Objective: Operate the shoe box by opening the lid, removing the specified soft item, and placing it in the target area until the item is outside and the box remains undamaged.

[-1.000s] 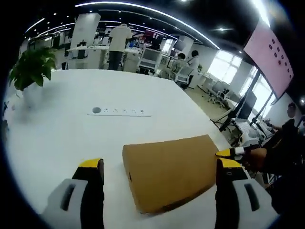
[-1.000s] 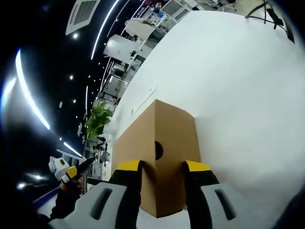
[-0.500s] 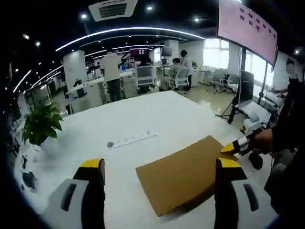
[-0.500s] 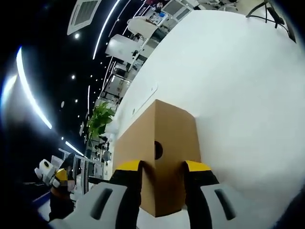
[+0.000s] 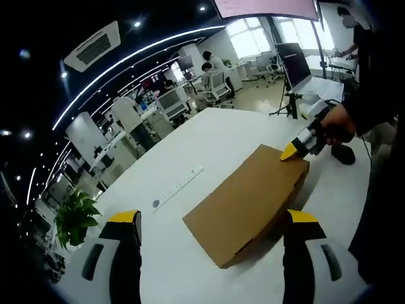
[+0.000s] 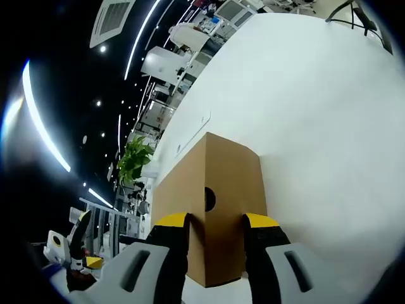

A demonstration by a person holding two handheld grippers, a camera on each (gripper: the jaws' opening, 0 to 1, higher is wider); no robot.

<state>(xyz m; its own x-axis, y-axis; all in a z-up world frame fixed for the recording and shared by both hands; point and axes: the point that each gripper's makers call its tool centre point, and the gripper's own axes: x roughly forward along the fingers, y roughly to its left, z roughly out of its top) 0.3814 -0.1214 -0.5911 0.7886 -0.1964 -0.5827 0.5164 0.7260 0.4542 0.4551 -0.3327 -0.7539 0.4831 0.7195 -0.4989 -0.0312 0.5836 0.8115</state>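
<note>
right gripper point(image 6: 215, 221): our yellow-tipped jaws stand either side of the near end wall of the brown cardboard shoe box point(image 5: 250, 206), just under the round finger hole point(image 6: 209, 199); they look close against the cardboard, but we cannot tell whether they press it or only flank it.
right gripper from the other side: in the left gripper view its yellow tip point(image 5: 291, 151) sits at the box's far corner, held in a person's hand point(image 5: 335, 123).
left gripper point(image 5: 212, 221): jaws spread wide and holding nothing, raised above the white table point(image 5: 209, 136), with the box lying between and beyond them.
shoe box: lid still shut and flat; it lies lengthwise near the table edge on the person's side, well apart from the white power strip point(image 5: 179, 185) further in.
soft item: not visible, so we judge it is inside the closed box.
step in hand: we judge it is steadying the box end before the lid is raised.
how to do it well: we would keep the right grip light so the end wall does not crease, bring the left gripper low to the lid's long edge, and lift evenly rather than twist.
risk: squeezing hard near the finger hole could buckle or tear the cardboard.
</note>
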